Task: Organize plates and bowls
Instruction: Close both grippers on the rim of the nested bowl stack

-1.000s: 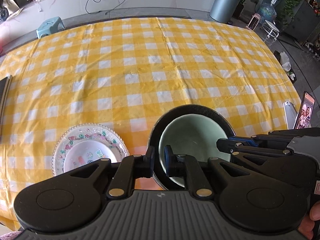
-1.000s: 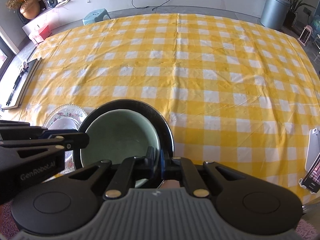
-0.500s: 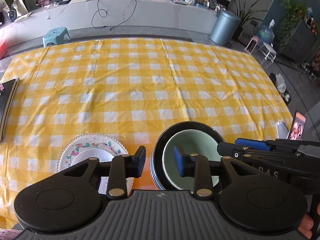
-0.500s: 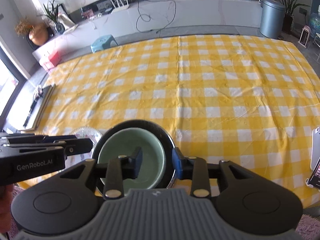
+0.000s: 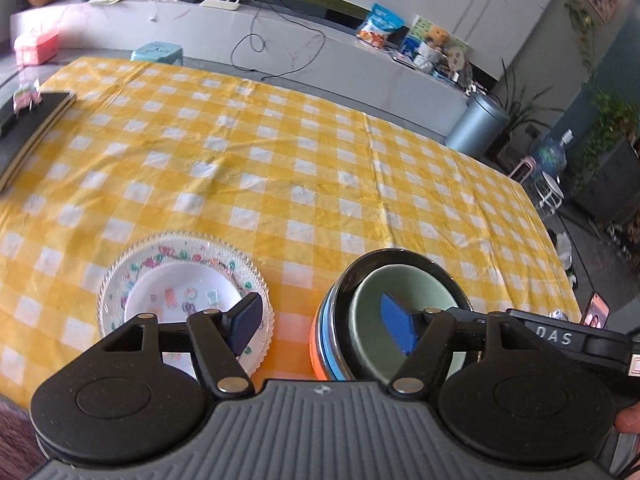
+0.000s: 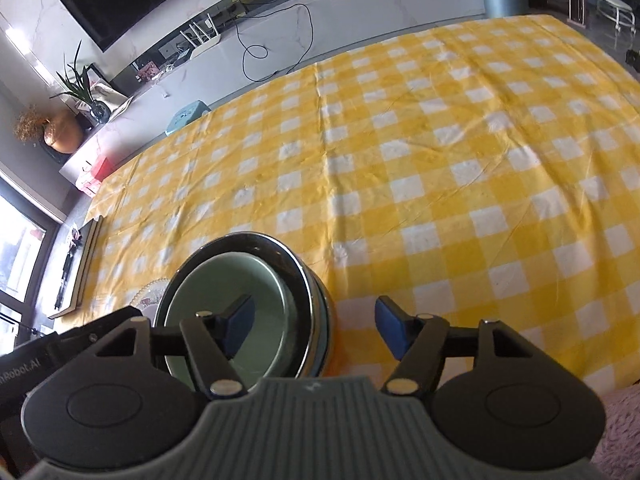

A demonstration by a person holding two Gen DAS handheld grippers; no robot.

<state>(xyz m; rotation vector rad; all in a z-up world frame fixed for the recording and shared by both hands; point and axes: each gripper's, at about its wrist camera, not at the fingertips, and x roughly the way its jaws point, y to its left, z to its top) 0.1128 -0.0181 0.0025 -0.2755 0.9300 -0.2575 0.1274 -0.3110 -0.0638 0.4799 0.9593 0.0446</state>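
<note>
both claws, left claw [image 5: 326, 326] and right claw [image 6: 314, 326], gape empty; lift straight off the bowl stack [image 5: 394, 312] without nudging it.

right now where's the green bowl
The green bowl sits nested in the black bowl atop a stack, near the table's front edge, right of the floral plate in the left wrist view.

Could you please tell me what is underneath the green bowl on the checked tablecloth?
The green bowl nests inside a black bowl, with blue and orange rims showing beneath. How many dishes lie lower in the stack is hidden.
</note>
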